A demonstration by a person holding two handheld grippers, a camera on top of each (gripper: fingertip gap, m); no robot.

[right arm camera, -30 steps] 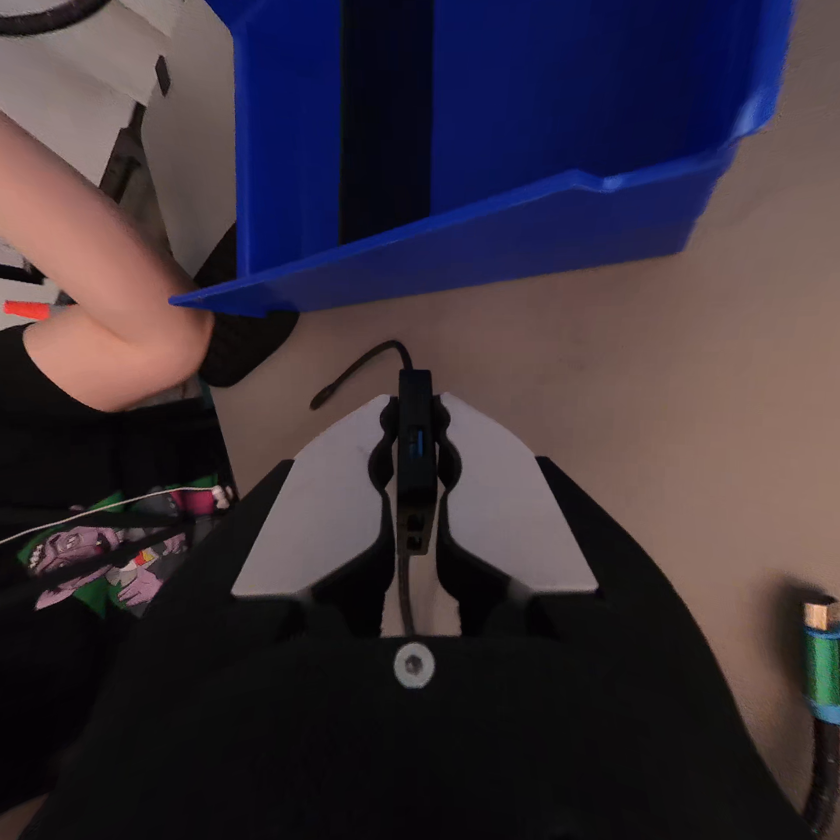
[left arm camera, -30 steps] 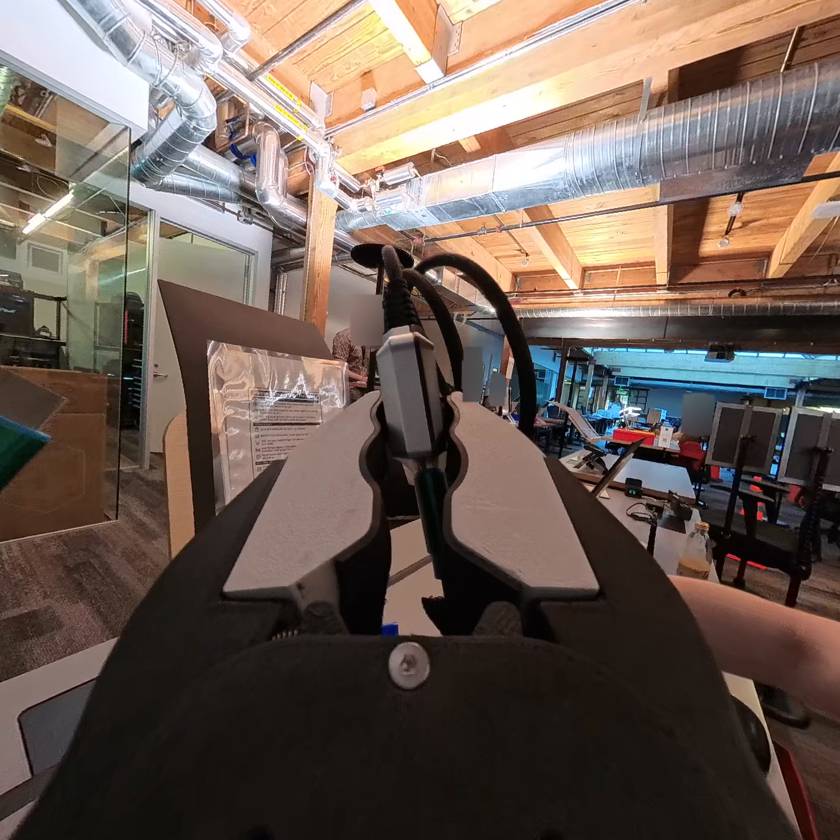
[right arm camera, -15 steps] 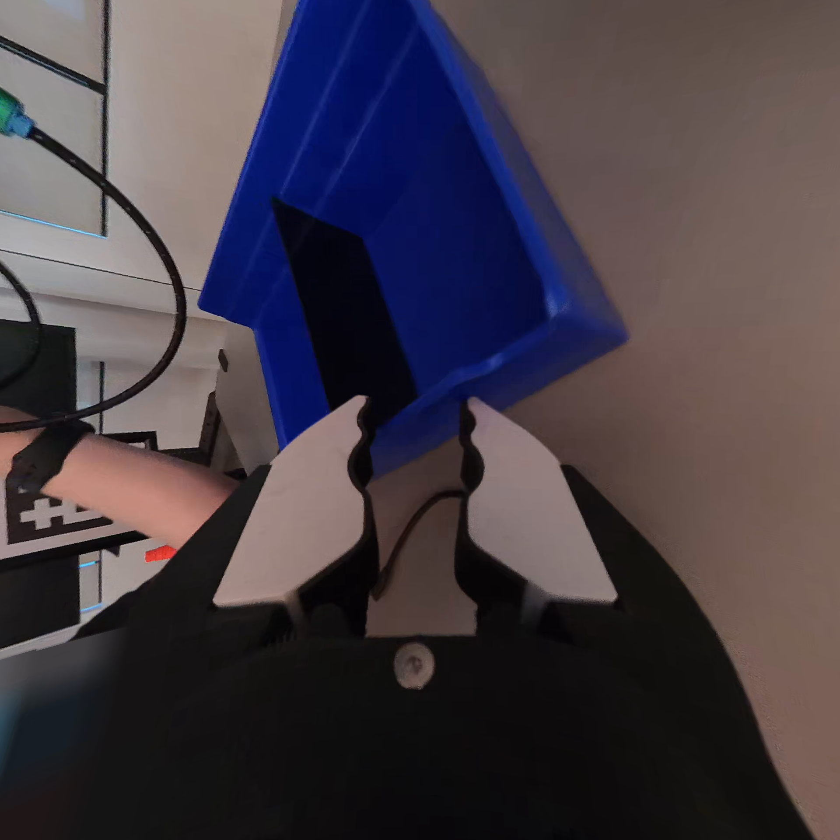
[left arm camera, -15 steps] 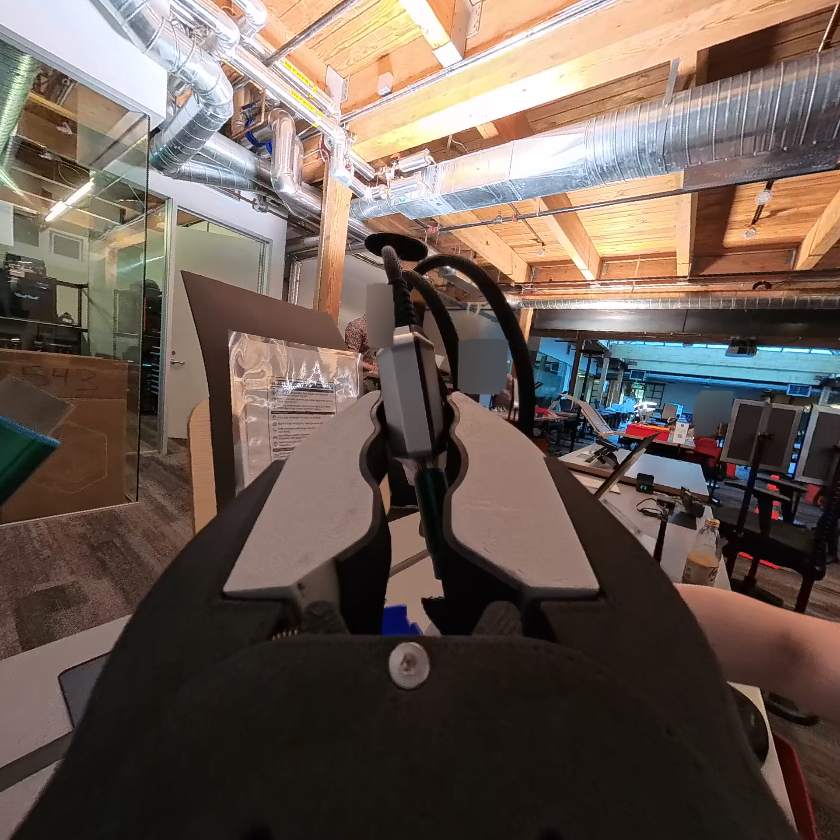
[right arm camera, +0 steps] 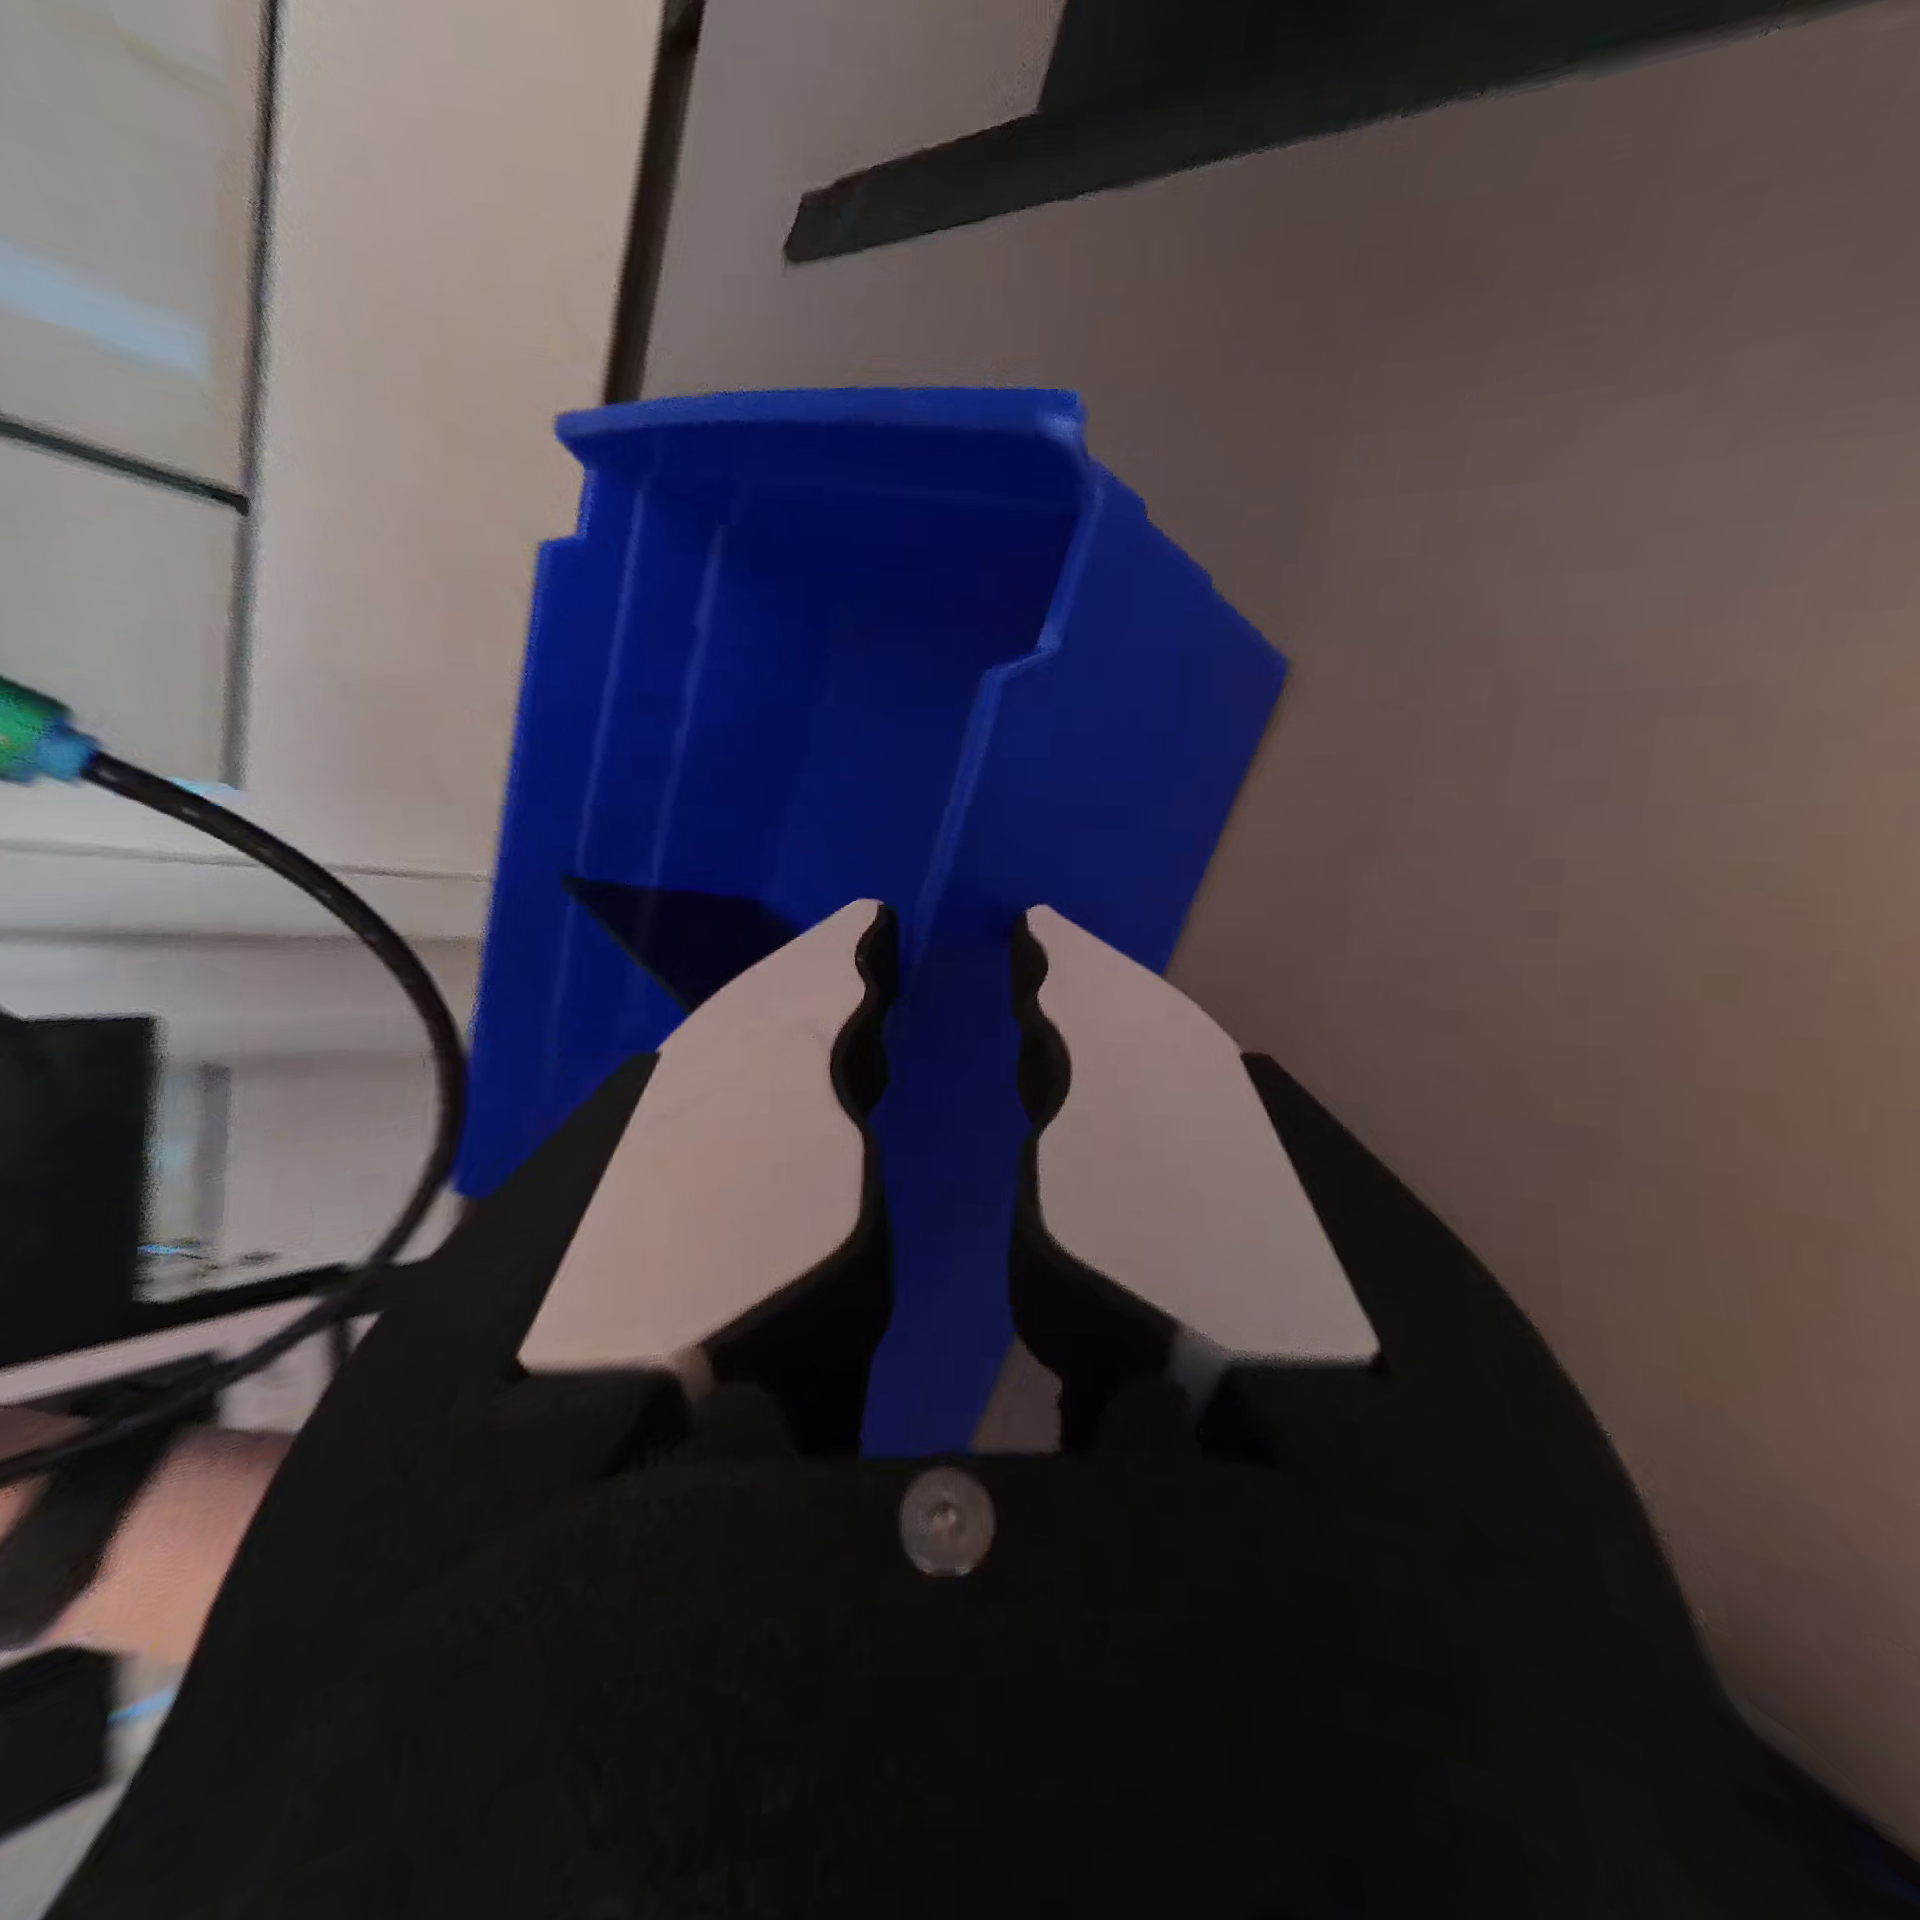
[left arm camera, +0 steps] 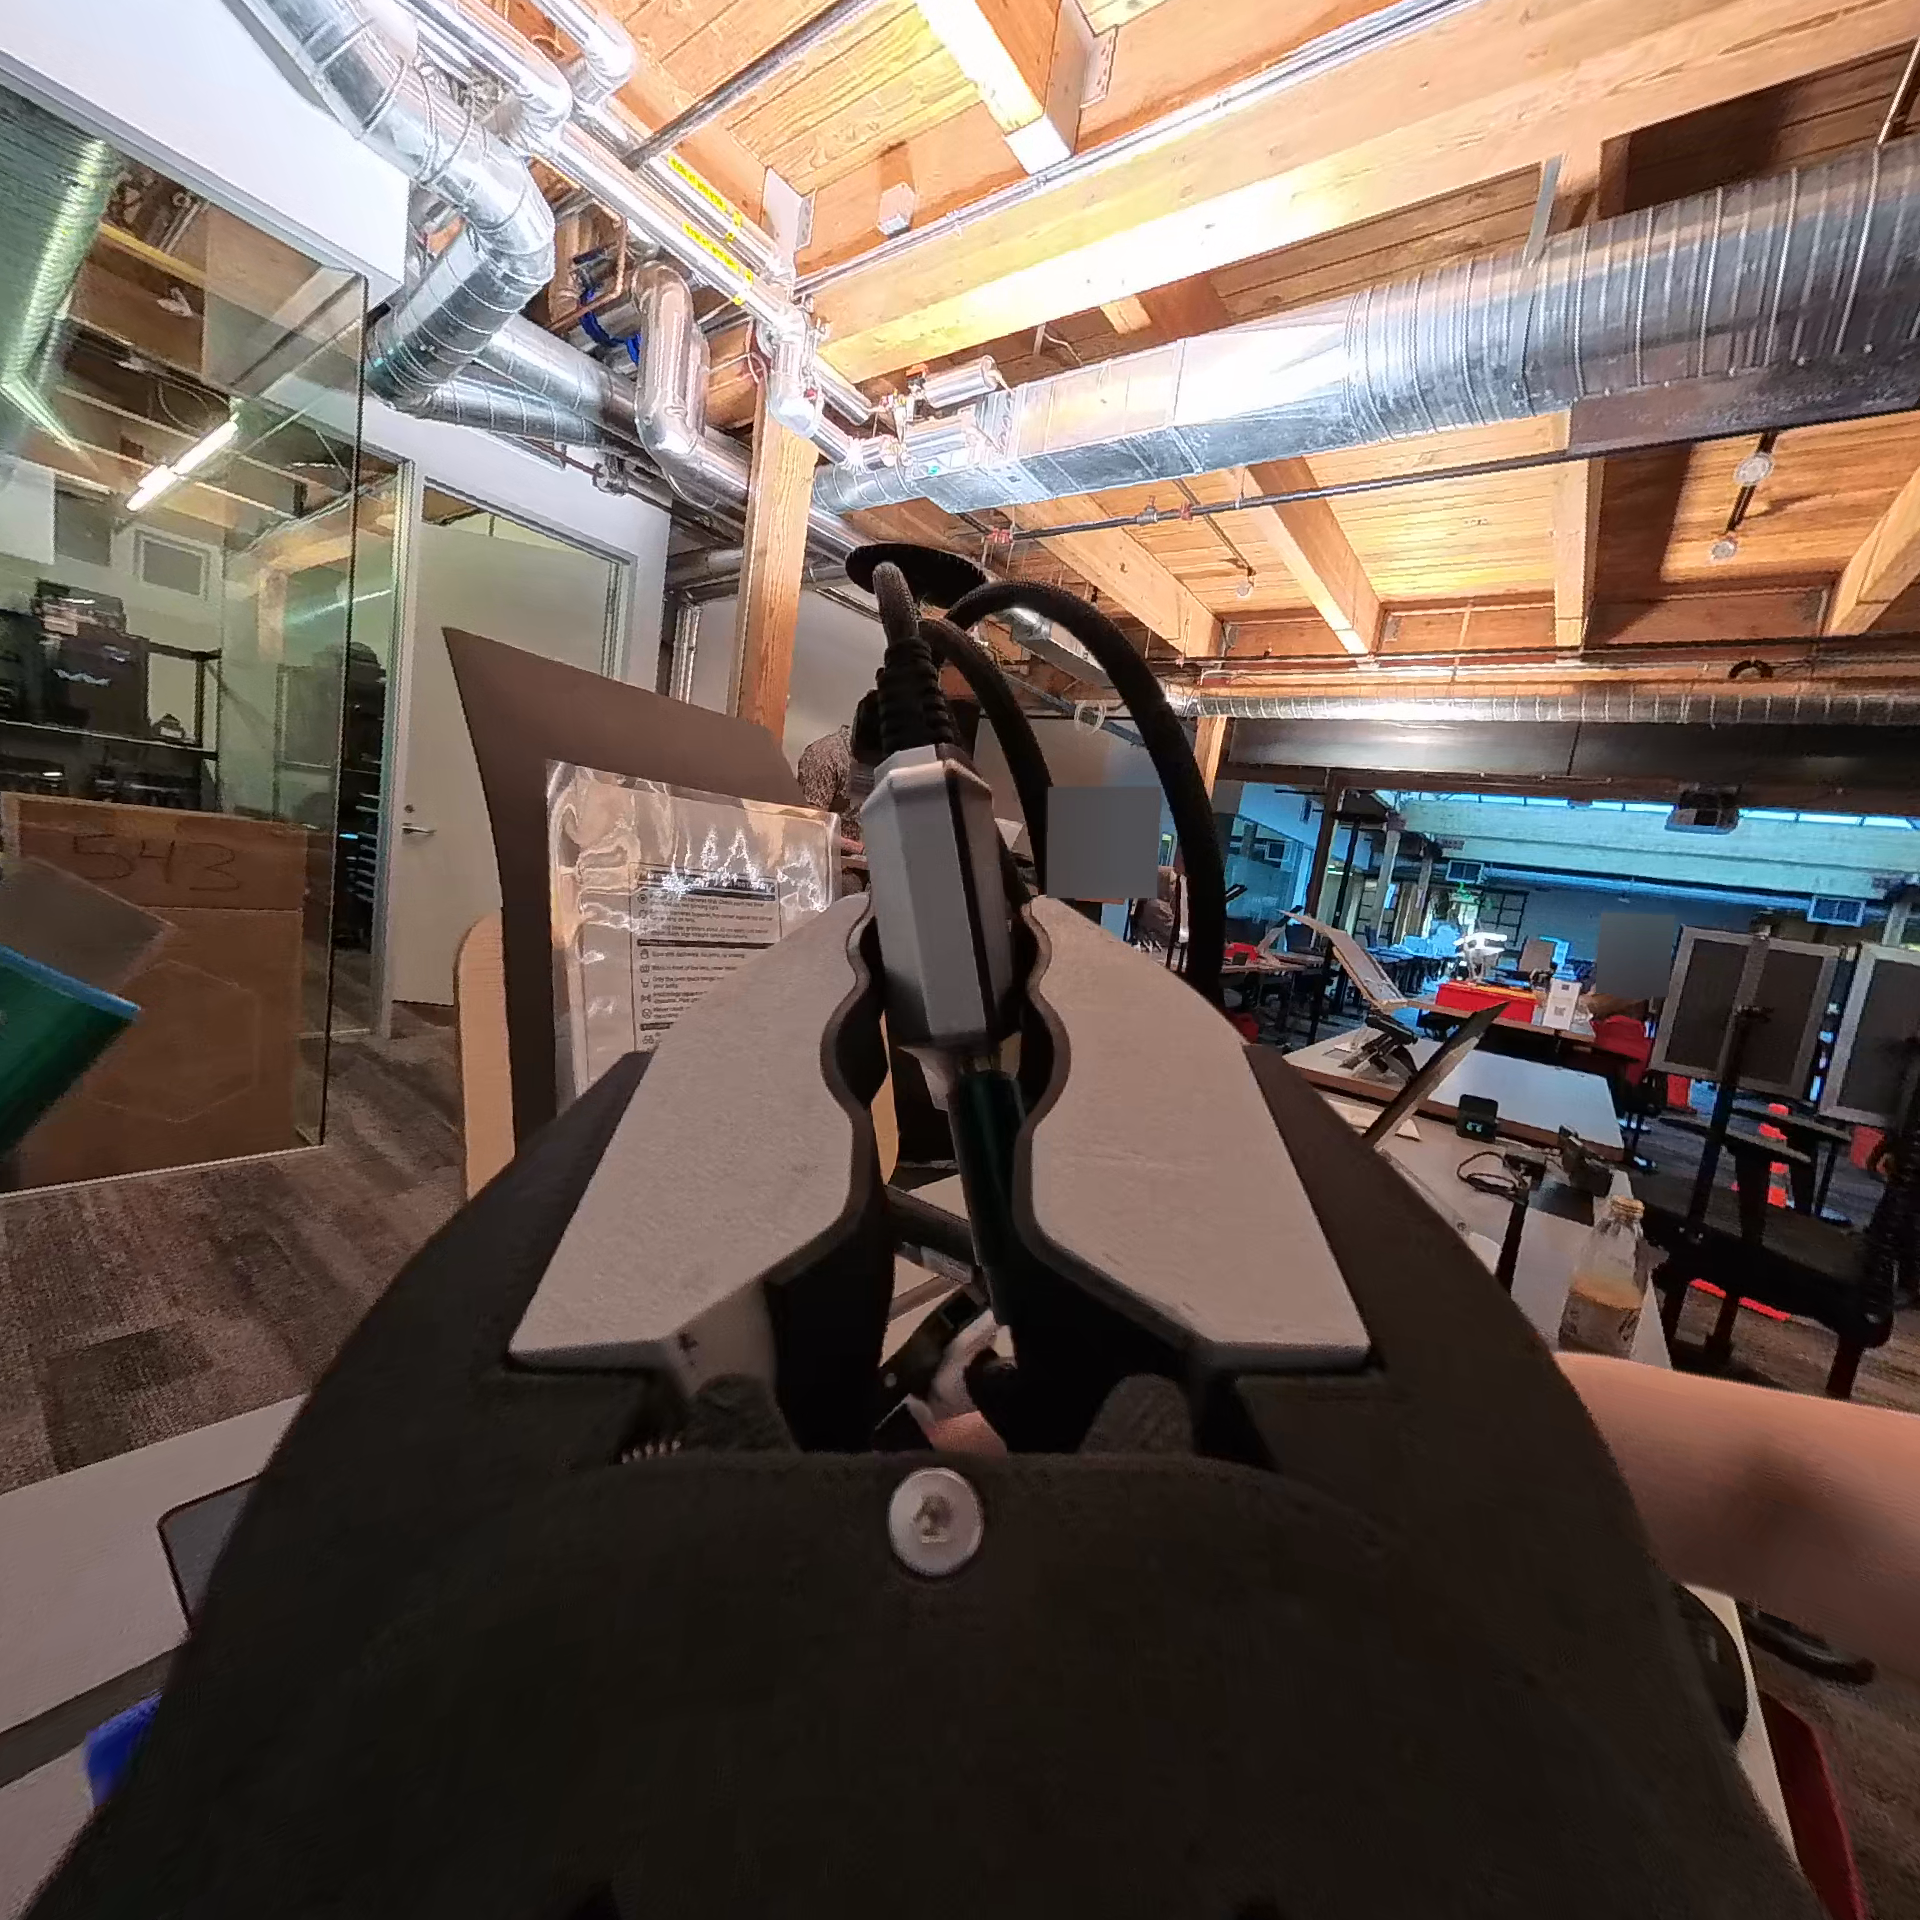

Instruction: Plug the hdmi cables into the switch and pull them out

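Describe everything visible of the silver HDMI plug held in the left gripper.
The HDMI plug has a silver-grey, metallic-looking housing with angled edges and a dark seam along its side. The left gripper is shut on it, both wavy inner edges pressing its flanks. It points up and slightly away, raised above the table. A ribbed black strain relief leaves its far end into a braided black cable that loops overhead. A dark green piece extends from its near end between the fingers; its connector tip is hidden.
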